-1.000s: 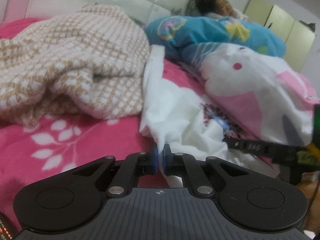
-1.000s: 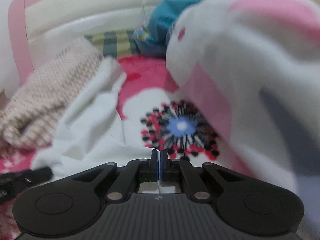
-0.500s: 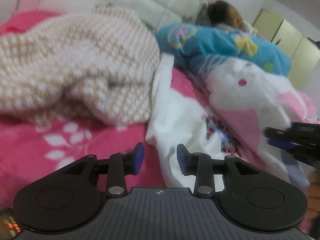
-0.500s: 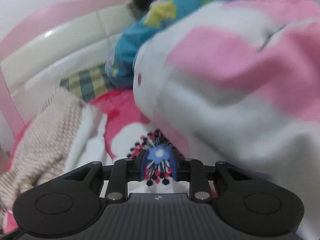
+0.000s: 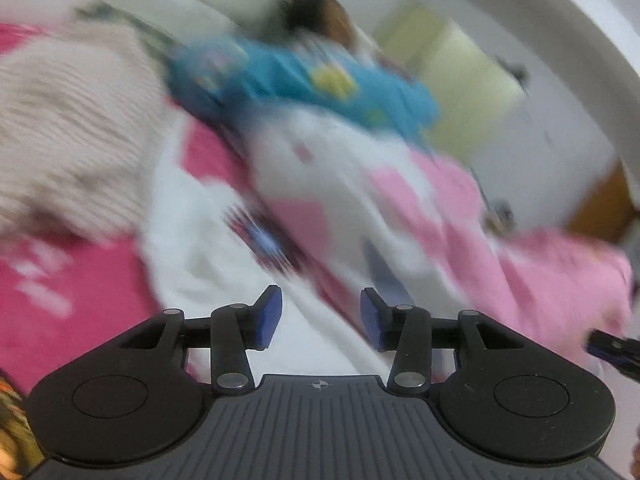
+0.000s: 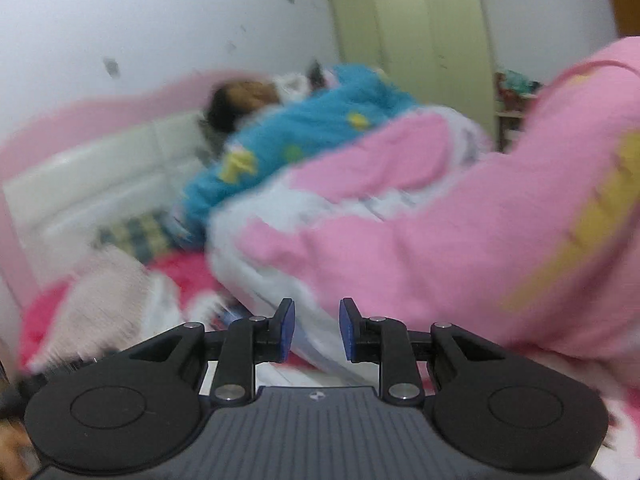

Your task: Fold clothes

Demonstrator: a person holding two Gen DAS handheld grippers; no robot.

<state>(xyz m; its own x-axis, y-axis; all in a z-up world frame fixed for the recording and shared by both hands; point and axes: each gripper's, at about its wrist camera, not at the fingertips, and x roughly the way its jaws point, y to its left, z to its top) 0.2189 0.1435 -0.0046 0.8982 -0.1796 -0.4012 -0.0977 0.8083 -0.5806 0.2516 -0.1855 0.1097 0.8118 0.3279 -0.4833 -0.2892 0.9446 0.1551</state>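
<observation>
A white garment [image 5: 200, 248] with a red, black and blue flower print [image 5: 264, 240] lies crumpled on the pink bed cover [image 5: 72, 320]. My left gripper [image 5: 320, 316] hovers above its near edge, jaws opening, nothing between the blue pads. In the right wrist view only a strip of the white garment [image 6: 160, 312] shows at lower left. My right gripper [image 6: 316, 328] is open and empty, raised in front of a pink and white quilt [image 6: 400, 240]. Its tip [image 5: 612, 350] pokes into the left wrist view at the right edge. Both views are motion-blurred.
A beige knitted sweater [image 5: 72, 140] is heaped to the left of the white garment. A person lies under a blue blanket [image 6: 320, 128] by the white headboard [image 6: 100, 184]. The bulky quilt [image 5: 420, 208] fills the right side. A pale green wardrobe [image 6: 420, 40] stands behind.
Both grippers were shut on the white garment's edge and have let it go and opened. Both have risen and tilted up; the right one has swung far up and away from the garment.
</observation>
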